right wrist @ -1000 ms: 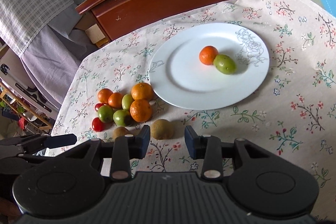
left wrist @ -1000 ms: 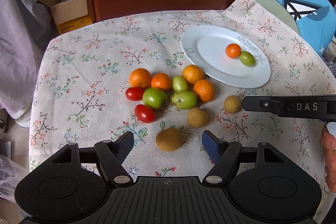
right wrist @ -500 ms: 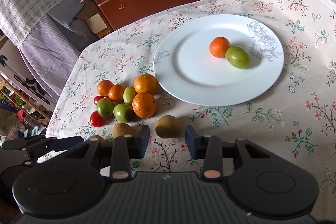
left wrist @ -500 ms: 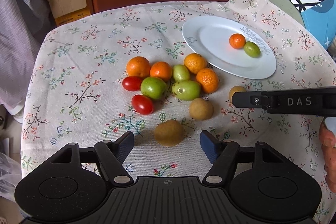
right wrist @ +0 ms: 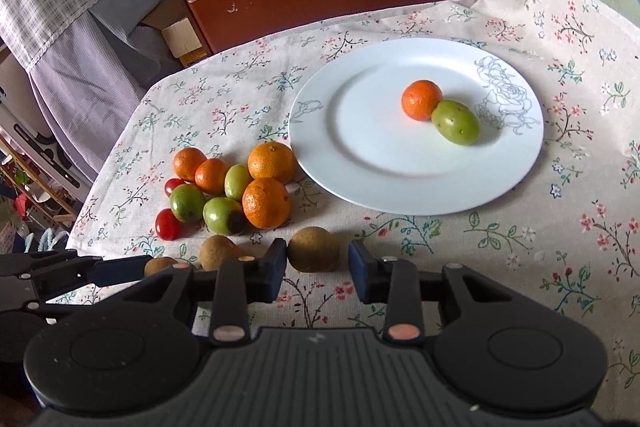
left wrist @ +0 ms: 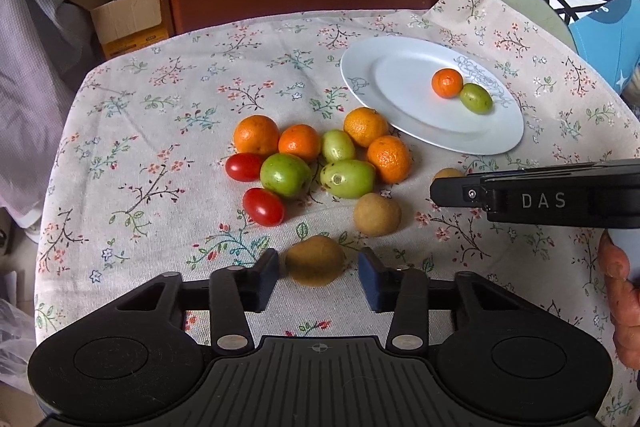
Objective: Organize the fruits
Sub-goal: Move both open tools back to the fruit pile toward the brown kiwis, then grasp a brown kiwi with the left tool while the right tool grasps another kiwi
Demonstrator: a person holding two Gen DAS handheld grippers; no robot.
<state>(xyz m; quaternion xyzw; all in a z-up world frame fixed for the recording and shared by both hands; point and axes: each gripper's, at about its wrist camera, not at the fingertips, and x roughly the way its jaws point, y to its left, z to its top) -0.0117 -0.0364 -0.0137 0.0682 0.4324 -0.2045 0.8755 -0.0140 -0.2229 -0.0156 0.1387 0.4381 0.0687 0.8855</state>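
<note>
The left gripper (left wrist: 318, 277), just narrowing, brackets a sideways-lying kiwi (left wrist: 315, 265) without touching; the right gripper (right wrist: 317, 267) (marked "DAS") likewise flanks its own.

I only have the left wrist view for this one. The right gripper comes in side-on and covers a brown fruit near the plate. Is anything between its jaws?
Observer: Yes. In the right wrist view the right gripper has that kiwi between its pads. The jaws have just been closing, and a slight gap shows at one pad.
Operator: Any blemish on the green fruits in the pile that I can't see?
Observer: One green fruit has a dark patch on the side facing the right camera.
</note>
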